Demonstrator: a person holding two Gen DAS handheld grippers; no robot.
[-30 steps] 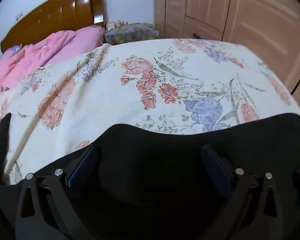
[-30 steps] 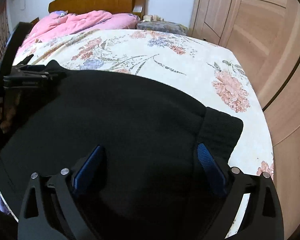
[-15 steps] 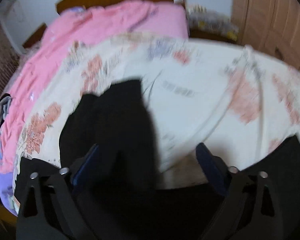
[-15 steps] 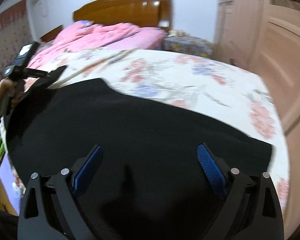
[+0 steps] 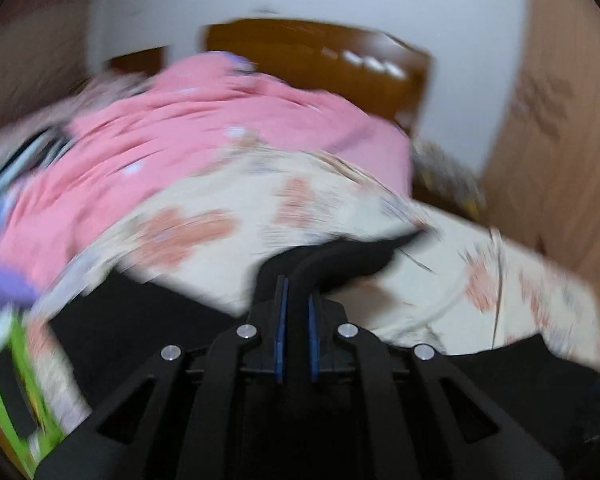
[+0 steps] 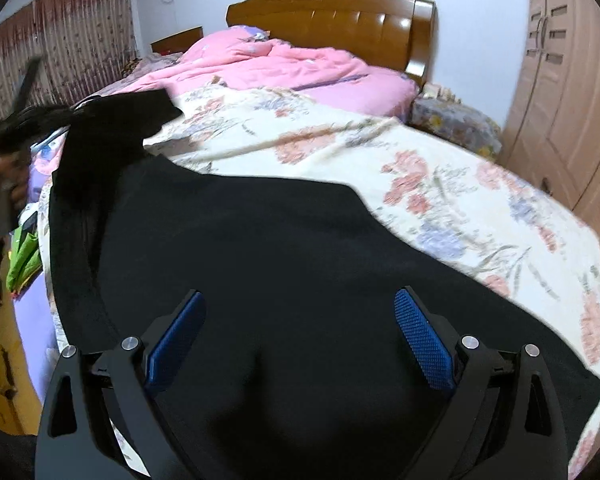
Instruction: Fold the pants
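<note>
Black pants (image 6: pixel 260 256) lie spread across the near part of the floral bedspread (image 6: pixel 440 184). My left gripper (image 5: pixel 297 304) is shut on an end of the pants (image 5: pixel 340 260) and holds it lifted above the bed; this view is blurred. In the right wrist view the left gripper (image 6: pixel 28 120) appears at far left with the lifted cloth (image 6: pixel 112 128) hanging from it. My right gripper (image 6: pixel 300 316) is open, its blue pads (image 6: pixel 420 336) hovering just above the pants with nothing between them.
A pink quilt (image 6: pixel 268 68) is heaped at the wooden headboard (image 6: pixel 332 20). A wardrobe (image 6: pixel 560 100) stands along the right. A floral-covered nightstand (image 6: pixel 452 120) sits beside the bed. Green and purple items (image 6: pixel 24 252) lie off the bed's left edge.
My left gripper swung left, closed on an end of the pants and lifted it. My right gripper stayed open over the pants while its view turned left.
</note>
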